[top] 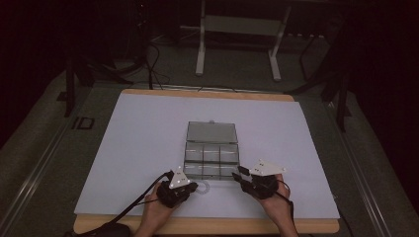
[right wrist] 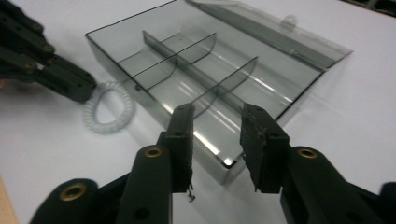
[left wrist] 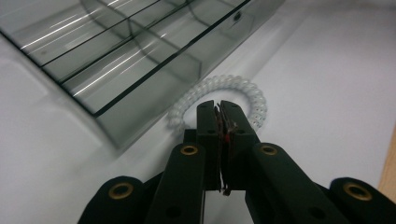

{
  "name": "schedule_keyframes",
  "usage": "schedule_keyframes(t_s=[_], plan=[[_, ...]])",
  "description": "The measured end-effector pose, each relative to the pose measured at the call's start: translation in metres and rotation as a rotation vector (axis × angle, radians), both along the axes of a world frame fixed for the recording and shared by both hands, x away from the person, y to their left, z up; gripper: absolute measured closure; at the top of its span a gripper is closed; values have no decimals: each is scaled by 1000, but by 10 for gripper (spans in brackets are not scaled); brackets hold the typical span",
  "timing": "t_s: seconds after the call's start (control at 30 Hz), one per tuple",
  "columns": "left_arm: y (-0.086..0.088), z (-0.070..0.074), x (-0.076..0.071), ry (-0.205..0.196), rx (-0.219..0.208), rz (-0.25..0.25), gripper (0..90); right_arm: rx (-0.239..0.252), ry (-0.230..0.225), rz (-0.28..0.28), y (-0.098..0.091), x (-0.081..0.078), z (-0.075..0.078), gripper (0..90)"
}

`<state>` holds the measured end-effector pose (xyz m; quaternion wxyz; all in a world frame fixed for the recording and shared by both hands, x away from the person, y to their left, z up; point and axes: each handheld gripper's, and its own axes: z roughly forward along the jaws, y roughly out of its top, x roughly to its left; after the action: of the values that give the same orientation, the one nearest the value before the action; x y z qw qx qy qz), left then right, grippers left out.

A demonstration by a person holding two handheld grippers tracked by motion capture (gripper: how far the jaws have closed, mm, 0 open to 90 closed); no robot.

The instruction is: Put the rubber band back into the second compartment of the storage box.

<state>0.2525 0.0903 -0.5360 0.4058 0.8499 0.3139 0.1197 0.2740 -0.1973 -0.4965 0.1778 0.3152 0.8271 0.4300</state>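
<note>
The left gripper [left wrist: 218, 106] has its jaws pressed together, pinching the near side of a clear coiled hair tie [left wrist: 219, 100] that lies flat on the white sheet [top: 148, 148] just beside the front left corner of a smoky transparent divided box [top: 211, 160]. In the high view this gripper [top: 190, 186] sits near the front edge of the tabletop [top: 207, 94], left of centre. The right gripper [right wrist: 217, 122] hovers with its jaws part-way open and nothing between the pads, poised over the box's front right corner [right wrist: 229, 168]. The box's lid [top: 211, 132] lies open flat behind it, toward the middle of the sheet, and its compartments hold nothing visible.
</note>
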Motion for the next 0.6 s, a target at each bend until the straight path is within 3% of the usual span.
schedule_keyframes(t_s=[0.2, 0.33, 0.6], plan=[[-2, 5, -2, -33, -30, -5, 872, -9, 8, 46, 13, -4, -4, 723], [0, 8, -2, -50, -27, 3, 872, -12, 13, 70, 19, -5, -6, 775], [15, 21, -3, -116, -65, 50, 870, -34, 17, 135, 35, -9, -9, 871]])
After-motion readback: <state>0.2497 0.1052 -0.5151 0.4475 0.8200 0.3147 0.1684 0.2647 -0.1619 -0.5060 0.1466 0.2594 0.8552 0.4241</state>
